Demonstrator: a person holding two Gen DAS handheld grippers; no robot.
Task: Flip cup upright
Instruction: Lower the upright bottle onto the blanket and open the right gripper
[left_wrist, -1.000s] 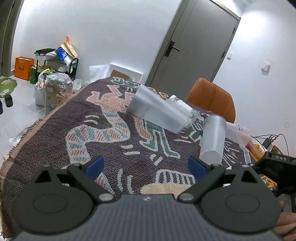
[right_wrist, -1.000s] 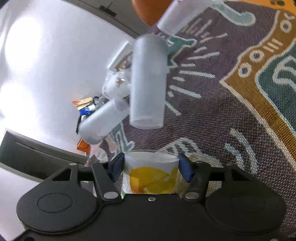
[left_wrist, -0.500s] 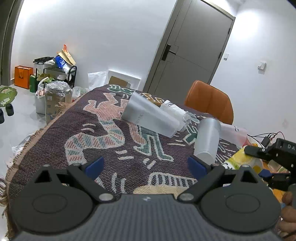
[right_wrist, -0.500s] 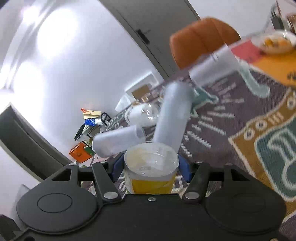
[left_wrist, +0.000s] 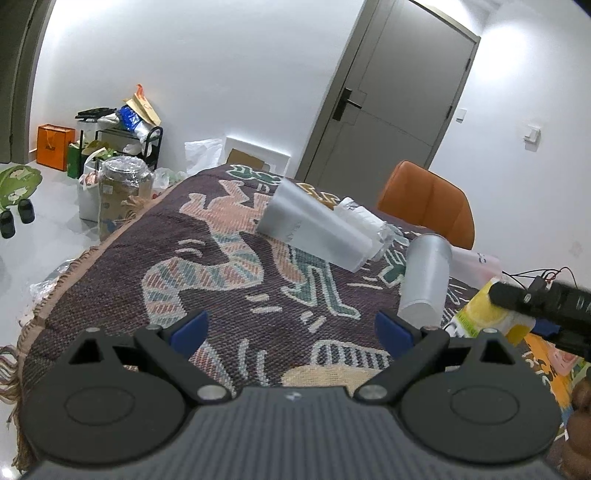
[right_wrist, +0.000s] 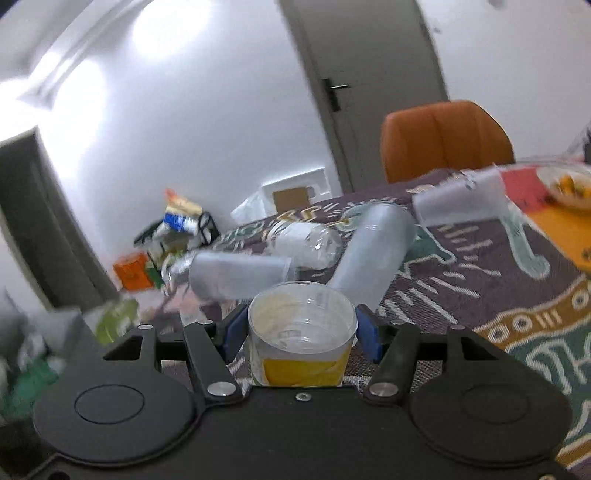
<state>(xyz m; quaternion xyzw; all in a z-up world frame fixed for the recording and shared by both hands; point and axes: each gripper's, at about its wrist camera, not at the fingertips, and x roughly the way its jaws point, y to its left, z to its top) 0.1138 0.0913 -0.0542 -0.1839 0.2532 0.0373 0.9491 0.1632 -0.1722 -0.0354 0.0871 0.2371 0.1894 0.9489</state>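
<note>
My right gripper (right_wrist: 301, 332) is shut on a clear plastic cup with a yellow lemon label (right_wrist: 301, 339). The cup stands mouth up between the blue pads, over the patterned table cover (right_wrist: 480, 295). In the left wrist view the same cup (left_wrist: 484, 317) shows at the right, held by the black right gripper (left_wrist: 546, 314). My left gripper (left_wrist: 291, 325) is open and empty above the near part of the table cover (left_wrist: 207, 273).
Several frosted cups lie on their sides: one long cup (left_wrist: 424, 280), a large one (left_wrist: 314, 232), another (right_wrist: 458, 199). A crumpled clear bottle (right_wrist: 306, 240) lies among them. An orange chair (left_wrist: 428, 203) stands behind the table. A bowl (right_wrist: 565, 184) sits at the far right.
My right gripper has turned the yellow-labelled cup from mouth down to mouth up and levelled out. The left gripper has stayed open, rising slightly.
</note>
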